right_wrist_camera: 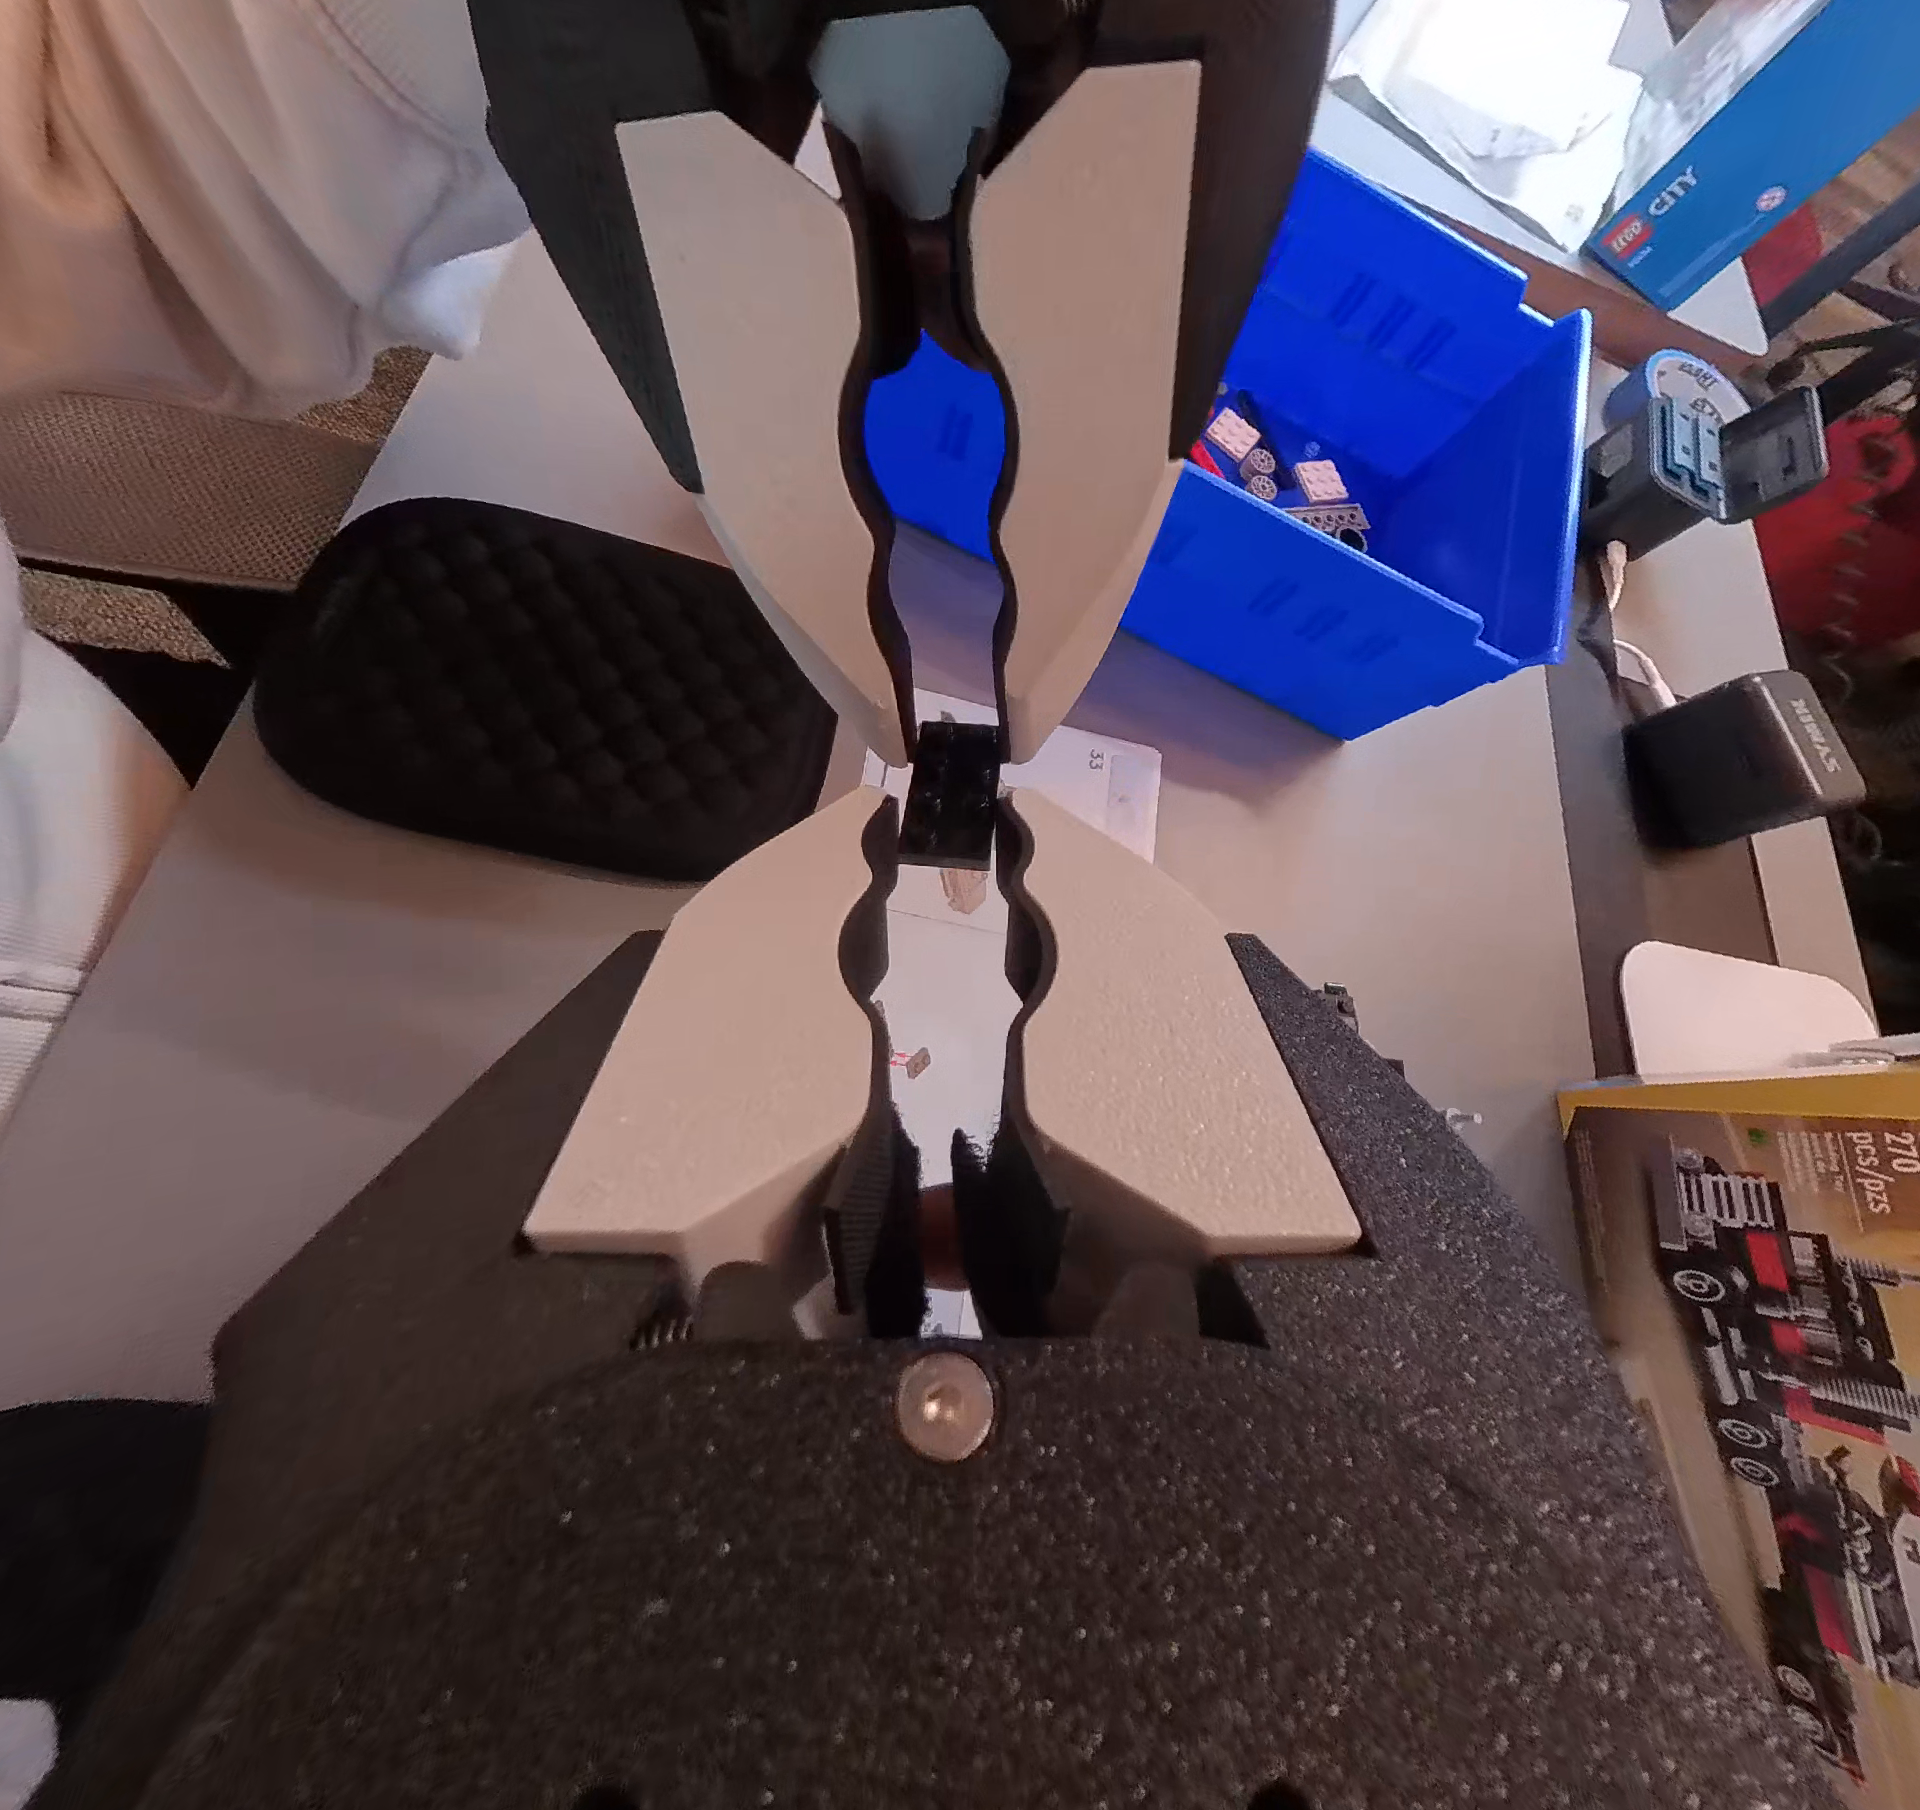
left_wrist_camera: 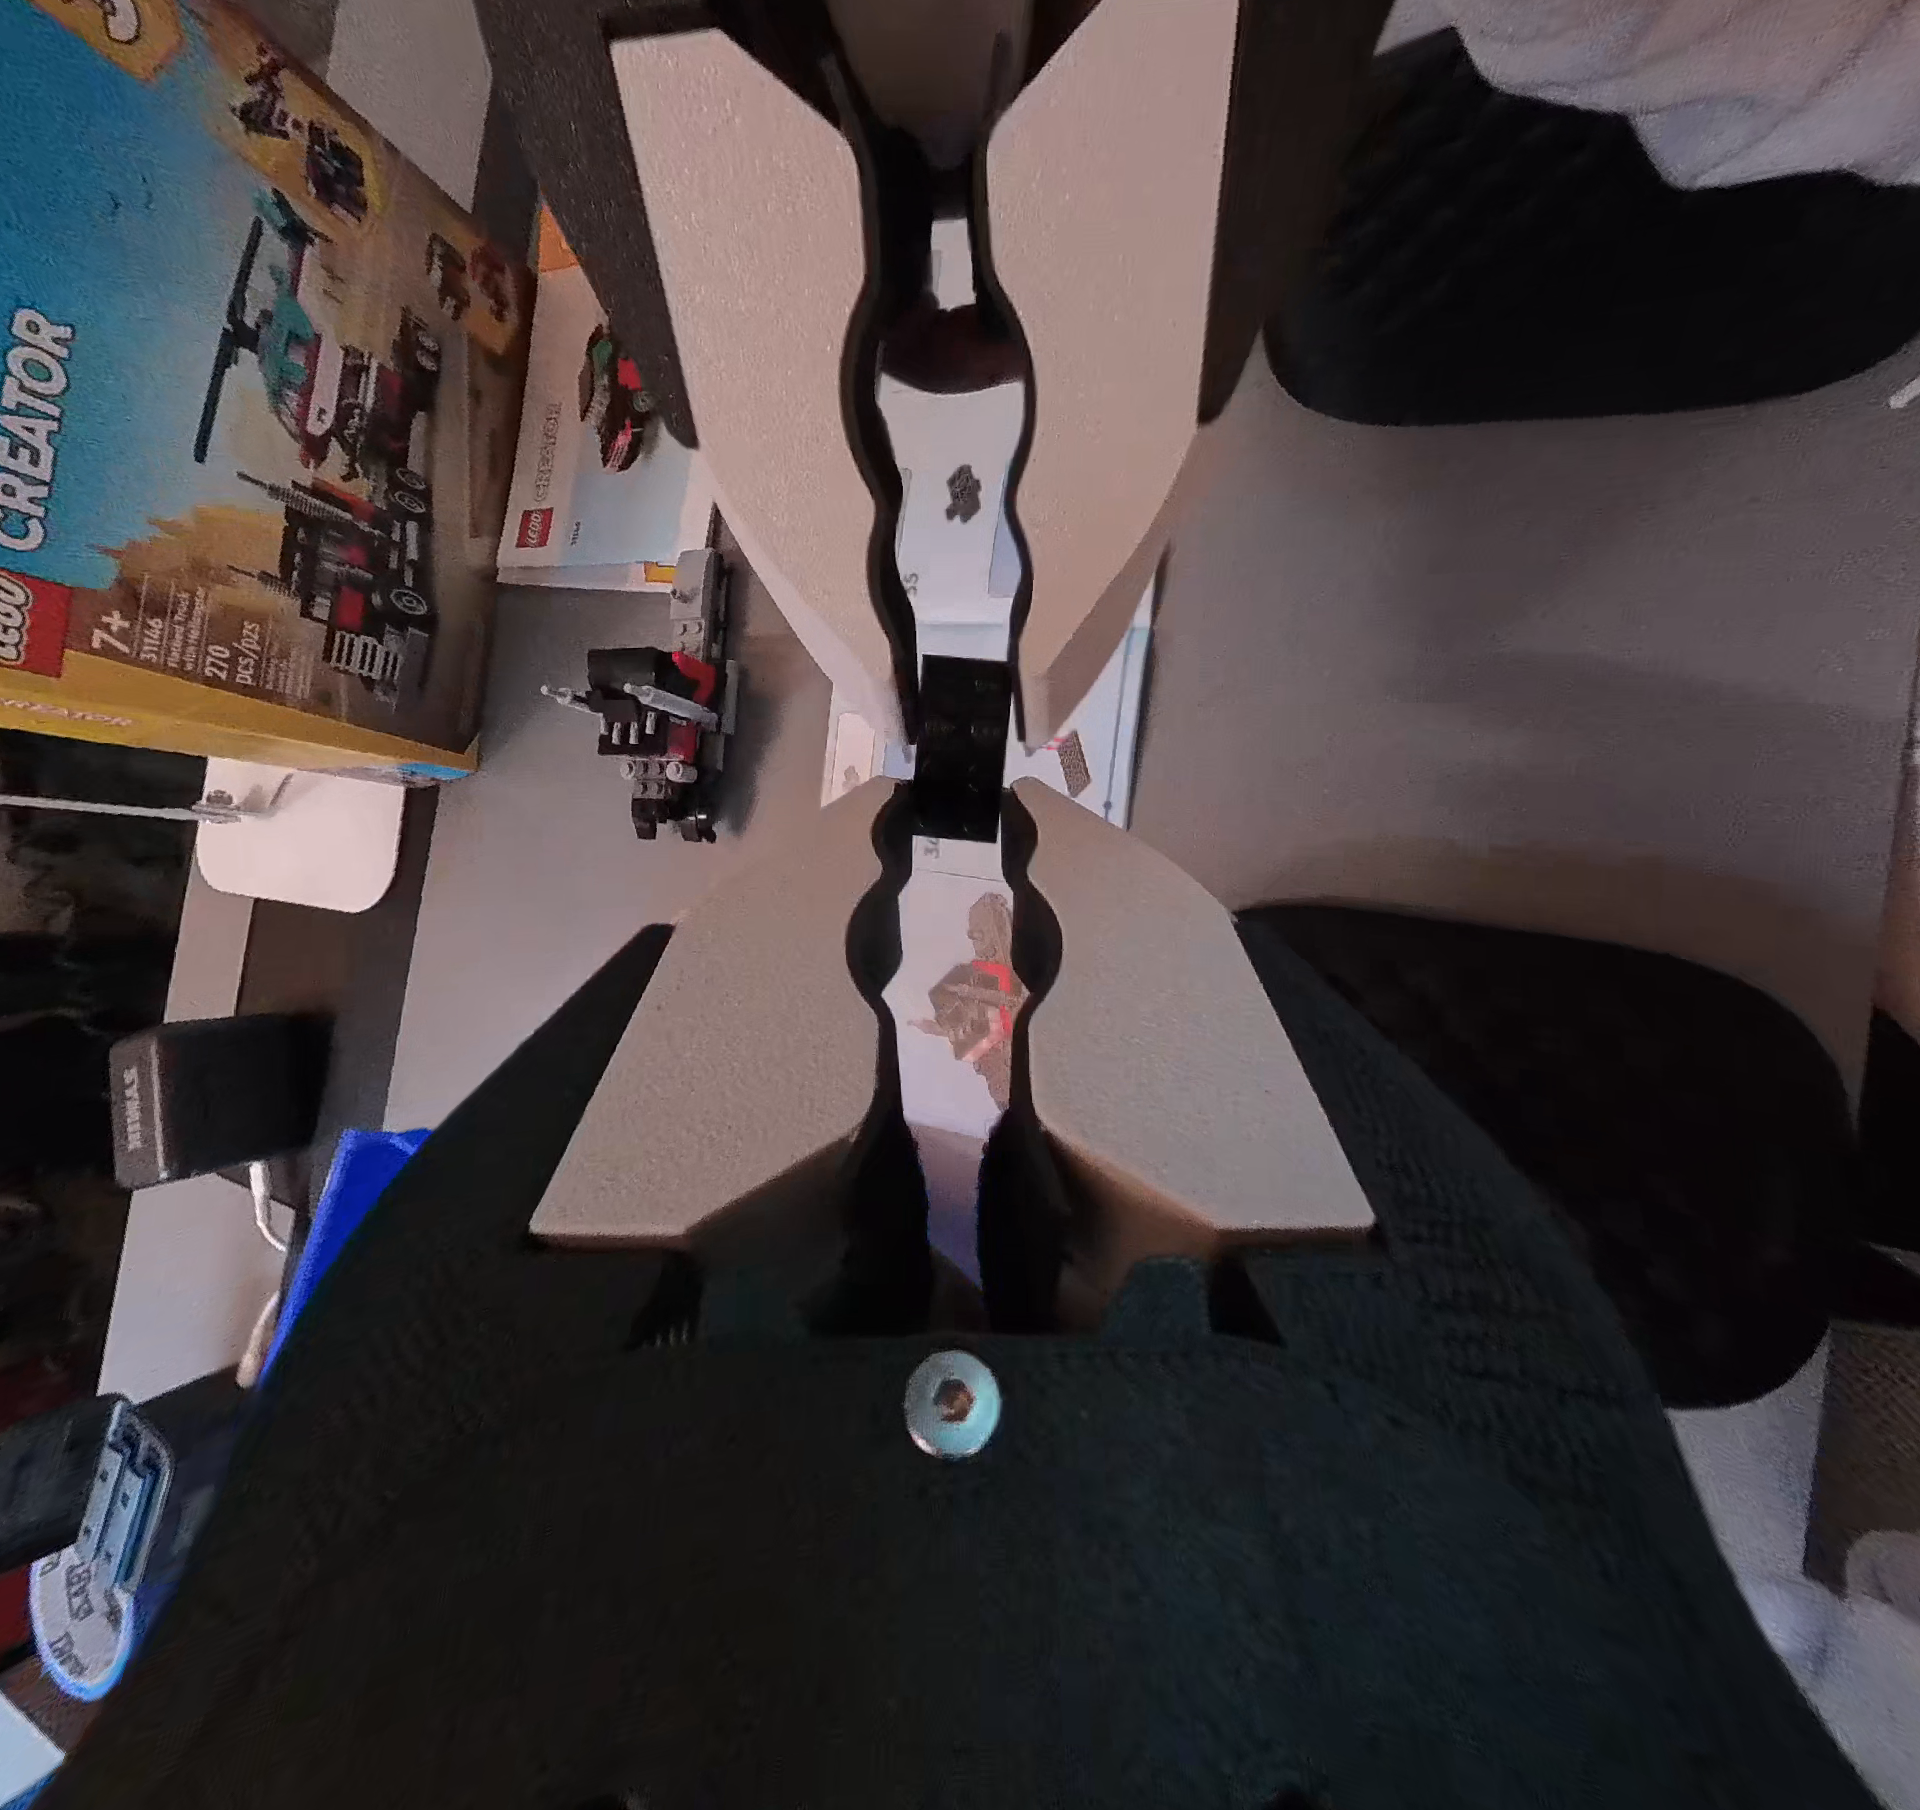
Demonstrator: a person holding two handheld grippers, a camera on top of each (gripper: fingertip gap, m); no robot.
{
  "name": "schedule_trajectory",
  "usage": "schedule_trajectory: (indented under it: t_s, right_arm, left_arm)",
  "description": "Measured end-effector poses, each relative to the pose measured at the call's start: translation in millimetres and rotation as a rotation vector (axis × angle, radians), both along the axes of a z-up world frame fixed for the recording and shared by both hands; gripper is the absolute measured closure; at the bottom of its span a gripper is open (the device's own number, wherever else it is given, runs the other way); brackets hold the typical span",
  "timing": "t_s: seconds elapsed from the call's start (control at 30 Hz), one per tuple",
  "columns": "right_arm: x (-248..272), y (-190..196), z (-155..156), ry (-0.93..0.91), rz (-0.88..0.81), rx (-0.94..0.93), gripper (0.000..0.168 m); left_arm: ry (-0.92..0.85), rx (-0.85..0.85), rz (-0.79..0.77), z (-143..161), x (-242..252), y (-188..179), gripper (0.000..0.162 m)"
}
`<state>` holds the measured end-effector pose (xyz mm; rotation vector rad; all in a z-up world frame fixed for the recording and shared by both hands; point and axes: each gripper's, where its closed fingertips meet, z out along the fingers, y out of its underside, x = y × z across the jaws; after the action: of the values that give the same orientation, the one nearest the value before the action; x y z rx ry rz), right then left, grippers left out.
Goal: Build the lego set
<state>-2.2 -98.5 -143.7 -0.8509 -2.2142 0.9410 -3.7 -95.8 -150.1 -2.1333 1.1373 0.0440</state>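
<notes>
A black studded brick [left_wrist_camera: 961, 747] hangs above the open instruction booklet [left_wrist_camera: 961, 1012], held between two grippers that meet tip to tip. My left gripper [left_wrist_camera: 956, 810] is shut on the brick's near end, and the right gripper [left_wrist_camera: 961, 716] comes in from the top and is shut on its far end. In the right wrist view the same brick [right_wrist_camera: 948, 792] sits between my right gripper [right_wrist_camera: 945, 825] and the left gripper [right_wrist_camera: 951, 744] opposite. A partly built black, red and grey truck [left_wrist_camera: 665, 711] stands on the table to the left.
The set's box [left_wrist_camera: 229, 430] and a closed booklet [left_wrist_camera: 592, 503] lie at the left. A blue bin [right_wrist_camera: 1403, 607] with loose pieces [right_wrist_camera: 1288, 477] stands behind. A black padded cushion [right_wrist_camera: 520, 680], a small black box [right_wrist_camera: 1735, 763] and a second set box [right_wrist_camera: 1766, 150] are nearby. Only a small space, under 4 cm, lies between the two pairs of fingers.
</notes>
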Motion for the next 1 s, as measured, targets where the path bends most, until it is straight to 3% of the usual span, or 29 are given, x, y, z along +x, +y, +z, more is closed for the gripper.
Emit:
schedule_trajectory:
  t_s: [0.17,0.3,0.43,0.67,1.0]
  right_arm:
    - [8,18,13,0.044,-0.036,-0.025,0.151]
    - [24,38,23,0.058,-0.079,-0.058,0.151]
    - [54,62,-16,-0.065,-0.139,-0.009,0.151]
    - [83,88,-118,-0.23,-0.195,-0.074,0.151]
    - [88,101,-145,-0.274,-0.186,-0.072,0.151]
  left_arm:
    - [-0.097,0.15,0.096,20,-5,10,0.134]
    - [-0.319,0.282,0.242,31,-22,-1,0.12]
    - [-0.447,0.258,0.304,6,-24,-20,0.11]
    - [-0.464,0.182,0.391,-33,-25,-34,0.108]
    - [-0.496,0.097,0.387,-62,-20,-27,0.11]
